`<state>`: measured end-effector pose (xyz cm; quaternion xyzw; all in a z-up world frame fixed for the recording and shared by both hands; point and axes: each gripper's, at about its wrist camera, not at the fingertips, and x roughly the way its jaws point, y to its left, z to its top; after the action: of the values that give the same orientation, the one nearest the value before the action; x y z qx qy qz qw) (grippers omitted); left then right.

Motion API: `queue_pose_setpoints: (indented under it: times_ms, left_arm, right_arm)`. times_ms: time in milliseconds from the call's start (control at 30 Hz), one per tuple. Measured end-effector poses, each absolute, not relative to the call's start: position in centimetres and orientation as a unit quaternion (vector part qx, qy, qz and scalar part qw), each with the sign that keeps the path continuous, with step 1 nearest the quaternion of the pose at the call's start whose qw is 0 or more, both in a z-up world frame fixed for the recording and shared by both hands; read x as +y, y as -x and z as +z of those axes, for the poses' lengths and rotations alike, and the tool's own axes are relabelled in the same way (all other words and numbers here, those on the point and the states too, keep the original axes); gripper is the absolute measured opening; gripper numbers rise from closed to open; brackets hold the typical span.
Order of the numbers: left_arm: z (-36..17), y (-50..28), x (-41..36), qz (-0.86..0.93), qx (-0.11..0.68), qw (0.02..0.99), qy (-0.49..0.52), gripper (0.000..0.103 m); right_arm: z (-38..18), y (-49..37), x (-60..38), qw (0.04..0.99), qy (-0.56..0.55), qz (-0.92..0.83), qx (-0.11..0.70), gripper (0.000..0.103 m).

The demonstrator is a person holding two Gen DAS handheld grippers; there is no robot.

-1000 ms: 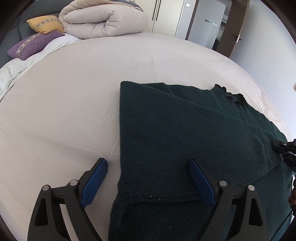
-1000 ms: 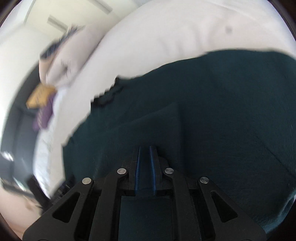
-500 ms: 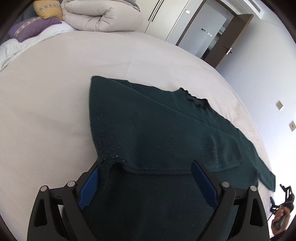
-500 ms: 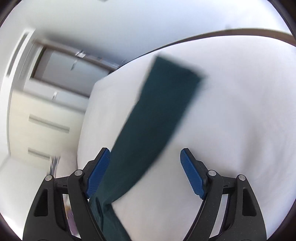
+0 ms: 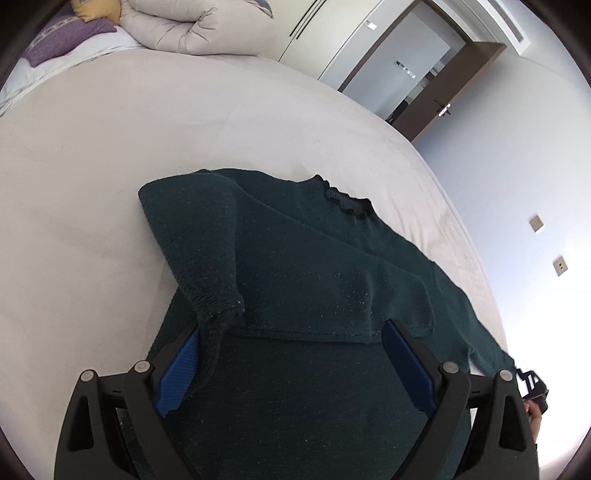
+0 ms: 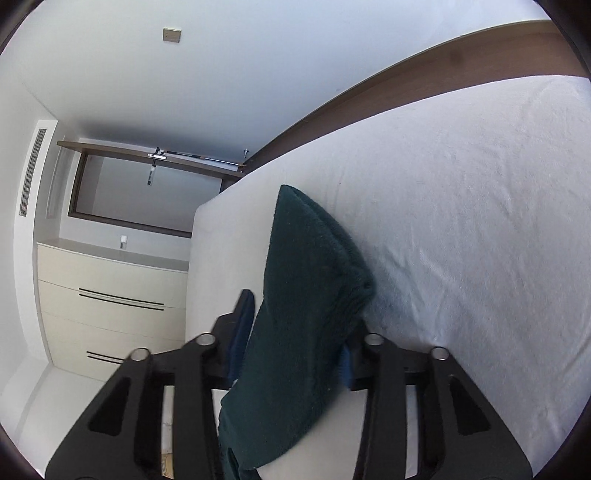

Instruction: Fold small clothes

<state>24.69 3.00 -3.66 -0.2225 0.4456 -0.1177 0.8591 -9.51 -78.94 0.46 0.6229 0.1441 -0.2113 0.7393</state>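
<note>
Your left gripper (image 5: 291, 360) hangs wide open over the dark green sweater (image 5: 314, 280) spread mid-frame on the bed (image 5: 110, 155), while your right gripper (image 6: 295, 332) straddles its sleeve (image 6: 306, 288), not visibly pinched: judge this sleeve-folding, so next clamp and carry it inward.

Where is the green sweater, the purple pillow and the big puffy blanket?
green sweater (image 5: 314, 266), left wrist view, middle of its chest.
purple pillow (image 5: 70, 40), left wrist view, its top face.
puffy blanket (image 5: 199, 26), left wrist view, its rolled front.
</note>
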Motion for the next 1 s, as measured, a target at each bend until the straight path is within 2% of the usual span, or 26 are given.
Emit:
queue_pose_setpoints:
  times_ms: [67,267,433,533,667,800,933,1000]
  left_arm:
    - [-3.4,-24.8,3.2,-0.113,0.442,0.861,0.223,0.095]
    - [-0.5,-23.6,3.9,-0.058,0.390,0.902,0.177,0.095]
    - [0.6,-23.8,2.3,-0.101,0.385,0.904,0.157,0.095]
    - [-0.3,-24.6,0.6,-0.167,0.404,0.877,0.198,0.095]
    - [-3.1,-26.8,-1.5,-0.239,0.455,0.806,0.294,0.095]
    - [-5.6,-28.7,-4.6,-0.282,0.502,0.751,0.323,0.095]
    - [-7.7,-29.3,-7.5,-0.290,0.547,0.715,0.324,0.095]
    - [-7.9,-29.0,-8.1,-0.291,0.548,0.715,0.323,0.095]
  right_arm:
    - [0.5,9.8,-79.3,0.737,-0.622,-0.219,0.147,0.019]
    - [4.8,8.1,-75.8,0.796,-0.535,-0.222,0.177,0.019]
    - [10.5,1.8,-65.3,0.878,-0.395,-0.131,0.237,0.019]
    - [11.6,-2.6,-54.5,0.912,-0.285,-0.036,0.295,0.019]
    - [9.6,-4.7,-41.6,0.922,-0.159,0.047,0.350,0.019]
    - [5.6,-2.9,-32.5,0.903,-0.142,0.090,0.394,0.019]
    - [1.5,-2.5,-30.2,0.892,-0.167,0.105,0.407,0.019]
    - [1.5,-3.1,-33.1,0.885,-0.188,0.110,0.412,0.019]
